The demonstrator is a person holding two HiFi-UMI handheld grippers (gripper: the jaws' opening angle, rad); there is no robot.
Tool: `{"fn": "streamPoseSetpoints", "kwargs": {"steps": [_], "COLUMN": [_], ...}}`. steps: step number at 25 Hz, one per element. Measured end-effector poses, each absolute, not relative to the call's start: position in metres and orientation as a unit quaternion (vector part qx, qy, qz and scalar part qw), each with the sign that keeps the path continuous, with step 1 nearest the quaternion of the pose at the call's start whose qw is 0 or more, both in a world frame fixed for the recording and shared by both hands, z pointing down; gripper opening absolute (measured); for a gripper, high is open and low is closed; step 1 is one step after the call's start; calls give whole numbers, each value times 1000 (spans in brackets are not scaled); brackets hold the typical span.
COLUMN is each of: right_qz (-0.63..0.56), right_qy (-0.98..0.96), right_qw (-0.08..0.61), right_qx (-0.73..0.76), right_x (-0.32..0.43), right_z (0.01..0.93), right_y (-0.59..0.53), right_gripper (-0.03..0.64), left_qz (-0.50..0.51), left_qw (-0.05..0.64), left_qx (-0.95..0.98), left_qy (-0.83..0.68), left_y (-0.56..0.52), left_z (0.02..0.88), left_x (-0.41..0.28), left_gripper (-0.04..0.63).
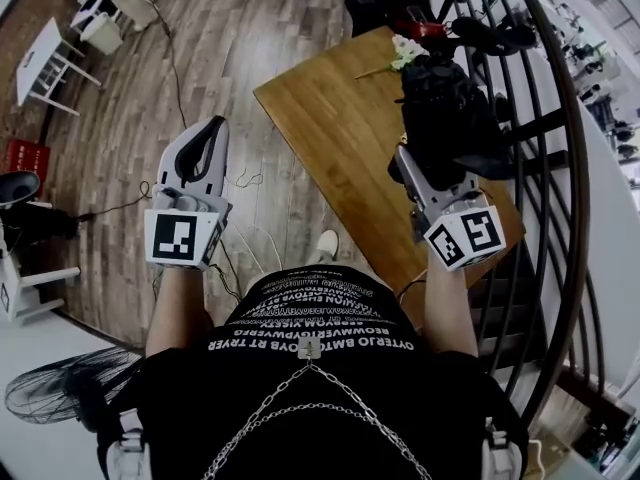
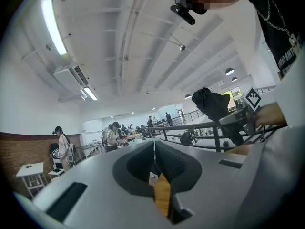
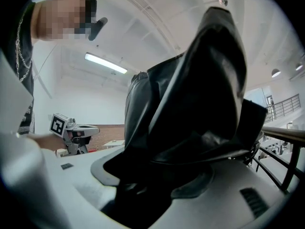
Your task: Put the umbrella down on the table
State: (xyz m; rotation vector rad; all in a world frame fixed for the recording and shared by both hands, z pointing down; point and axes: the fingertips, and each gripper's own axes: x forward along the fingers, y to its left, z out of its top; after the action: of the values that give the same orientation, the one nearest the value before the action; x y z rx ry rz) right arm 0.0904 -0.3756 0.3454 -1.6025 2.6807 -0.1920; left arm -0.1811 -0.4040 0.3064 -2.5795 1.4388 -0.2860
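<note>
A black folded umbrella point(image 1: 450, 108) hangs over the right part of the wooden table point(image 1: 330, 118), with my right gripper point(image 1: 432, 173) shut on its bundled fabric. In the right gripper view the umbrella point(image 3: 190, 104) fills the space between the jaws and hides their tips. My left gripper point(image 1: 213, 126) is held out over the wooden floor to the left of the table, shut with nothing in it. In the left gripper view its jaws point(image 2: 153, 144) meet along a thin line, and the umbrella point(image 2: 217, 106) shows off to the right.
White flowers point(image 1: 405, 50) and a red object point(image 1: 425, 28) lie at the table's far end. A black curved railing point(image 1: 560, 118) runs along the table's right side. A small white table point(image 1: 45, 58), a floor fan point(image 1: 50, 388) and cables point(image 1: 240, 238) are on the floor to the left.
</note>
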Motion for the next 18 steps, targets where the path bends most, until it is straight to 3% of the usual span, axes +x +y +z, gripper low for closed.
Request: {"fn": "streamPoseSetpoints", "kwargs": {"steps": [18], "right_qz": [-172], "right_qy": [844], "right_qw": [-28], "right_qx": [-506], "right_x": [134], "right_z": [454], "right_y": [-468], "right_gripper": [270], "left_qz": [-143], "left_qw": [72], "left_qx": [-882], "left_qy": [443], "left_y": [-478], "left_z": [336], "left_x": [-97], "left_gripper": [34]}}
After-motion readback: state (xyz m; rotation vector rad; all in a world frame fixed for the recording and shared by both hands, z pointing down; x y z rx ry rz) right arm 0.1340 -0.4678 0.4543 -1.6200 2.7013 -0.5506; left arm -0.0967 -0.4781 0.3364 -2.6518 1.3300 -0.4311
